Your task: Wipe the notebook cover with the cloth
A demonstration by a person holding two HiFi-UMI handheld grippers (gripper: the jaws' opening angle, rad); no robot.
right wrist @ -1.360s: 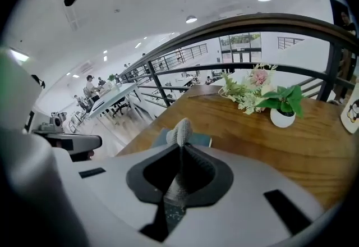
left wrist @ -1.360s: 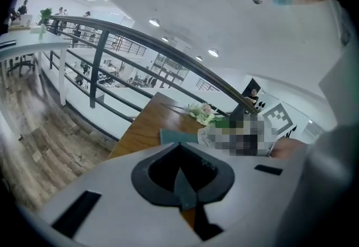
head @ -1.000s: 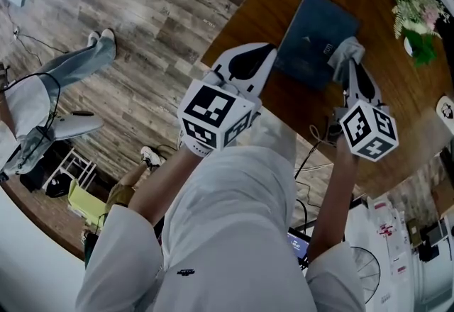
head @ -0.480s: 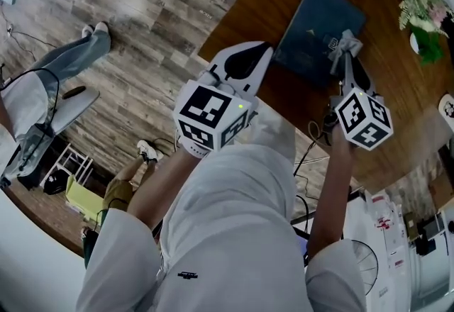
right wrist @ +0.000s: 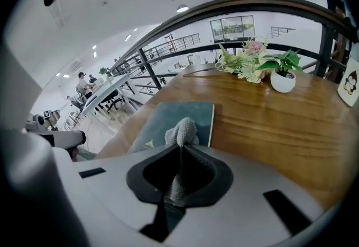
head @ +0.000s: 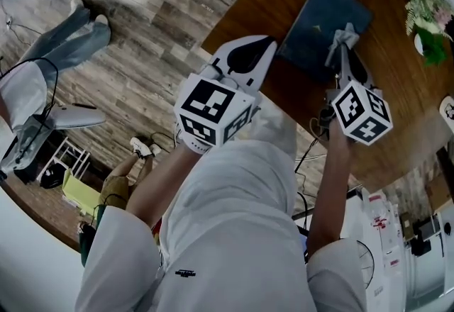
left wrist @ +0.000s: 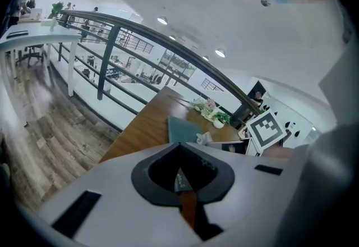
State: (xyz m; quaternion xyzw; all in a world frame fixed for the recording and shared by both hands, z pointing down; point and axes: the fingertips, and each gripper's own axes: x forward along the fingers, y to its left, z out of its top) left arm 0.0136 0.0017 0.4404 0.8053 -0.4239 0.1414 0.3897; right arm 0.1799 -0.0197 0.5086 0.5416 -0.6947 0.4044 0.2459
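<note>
A dark blue notebook (head: 320, 20) lies flat near the edge of the wooden table (head: 383, 112). My right gripper (head: 343, 49) is shut on a grey cloth (head: 343, 37), and the cloth's bunched end rests on the right part of the cover. In the right gripper view the cloth (right wrist: 181, 130) sticks out past the jaws (right wrist: 180, 146) over the notebook (right wrist: 160, 122). My left gripper (head: 269, 45) hovers at the notebook's near left edge, shut with nothing in it. The left gripper view shows its jaws (left wrist: 179, 146) closed, with the notebook (left wrist: 180, 128) beyond.
A small white pot with a green plant and flowers (head: 428, 16) stands at the table's far right, also in the right gripper view (right wrist: 282, 79). A small framed picture (left wrist: 235, 147) stands by the notebook. A person's legs (head: 67, 45) are on the wooden floor at left.
The right gripper has pushed the cloth a little further onto the notebook cover. The left gripper has barely moved. The person at left has shifted their legs.
</note>
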